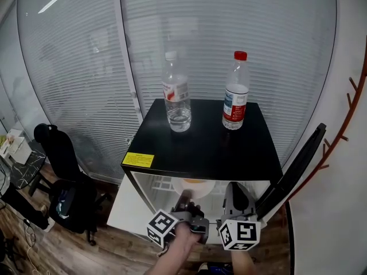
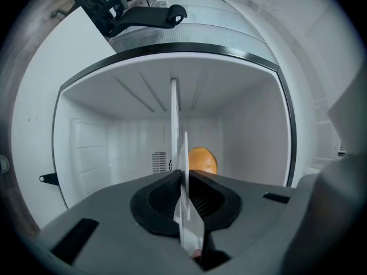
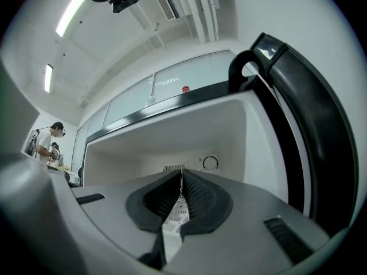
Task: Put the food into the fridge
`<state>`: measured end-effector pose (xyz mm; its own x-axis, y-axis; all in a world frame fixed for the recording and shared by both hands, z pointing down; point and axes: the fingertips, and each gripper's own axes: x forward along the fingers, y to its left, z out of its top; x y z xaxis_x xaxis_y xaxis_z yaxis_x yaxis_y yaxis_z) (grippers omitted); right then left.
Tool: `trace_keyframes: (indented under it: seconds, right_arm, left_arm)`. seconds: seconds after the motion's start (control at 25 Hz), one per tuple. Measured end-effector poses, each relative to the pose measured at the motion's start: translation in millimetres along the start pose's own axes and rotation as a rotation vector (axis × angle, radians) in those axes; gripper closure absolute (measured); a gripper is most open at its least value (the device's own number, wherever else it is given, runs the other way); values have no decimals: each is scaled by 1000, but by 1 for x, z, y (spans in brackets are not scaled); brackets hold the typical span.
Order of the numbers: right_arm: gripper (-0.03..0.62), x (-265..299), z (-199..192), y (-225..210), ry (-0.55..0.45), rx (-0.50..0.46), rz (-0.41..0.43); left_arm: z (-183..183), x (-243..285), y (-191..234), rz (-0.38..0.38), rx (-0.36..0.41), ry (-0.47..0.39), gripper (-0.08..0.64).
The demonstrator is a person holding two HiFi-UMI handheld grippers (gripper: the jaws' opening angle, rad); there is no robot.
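**Surface and room.** A mini fridge (image 1: 206,148) with a glossy black top stands on a wood floor (image 1: 69,251), against a glass wall with closed blinds (image 1: 229,27). Two water bottles stand upright and well apart on the top, a white-capped bottle (image 1: 176,93) at left and a red-capped bottle (image 1: 235,93) at right. A yellow label (image 1: 138,160) sits at the front left corner. An office chair (image 1: 66,171) stands to the left of the fridge and a reddish coat rack (image 1: 344,130) to the right.

**Edges and free room.** The fridge door (image 1: 292,171) hangs open to the right, just beside my right gripper (image 3: 179,175). That gripper's fingers are pressed together with nothing between them.

My left gripper (image 1: 184,196) is rolled onto its side, with its fingers narrowed onto the rim of a white plate (image 1: 184,189). The plate lies level inside the compartment. The task's food (image 2: 202,160), a round orange-coloured item, sits on the plate's far part.

A white shelf (image 2: 172,113), seen edge-on, runs just under the plate; I cannot tell whether they touch.

Free room lies above the food up to the compartment ceiling and across the right half of the opening. It is bounded by the fridge frame and the door edge.
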<state>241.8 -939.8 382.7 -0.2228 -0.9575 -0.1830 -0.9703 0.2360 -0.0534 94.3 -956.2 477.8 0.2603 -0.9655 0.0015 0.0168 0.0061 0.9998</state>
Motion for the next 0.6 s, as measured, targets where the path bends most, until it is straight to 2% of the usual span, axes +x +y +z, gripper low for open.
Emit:
trace_keyframes:
  seconds: [0.44, 0.48, 0.56, 0.6]
  right_arm:
    - [561, -5, 0, 3, 11, -2, -4]
    - [561, -6, 0, 4, 12, -3, -5]
    - [561, -9, 0, 5, 13, -3, -7]
    - [561, -10, 1, 6, 16, -3, -10]
  left_arm:
    - [0, -2, -4, -48, 20, 12, 518]
    - [0, -2, -4, -52, 18, 16, 509]
    - [0, -4, -2, -54, 0, 23, 432]
    - [-1, -6, 0, -51, -13, 28, 416]
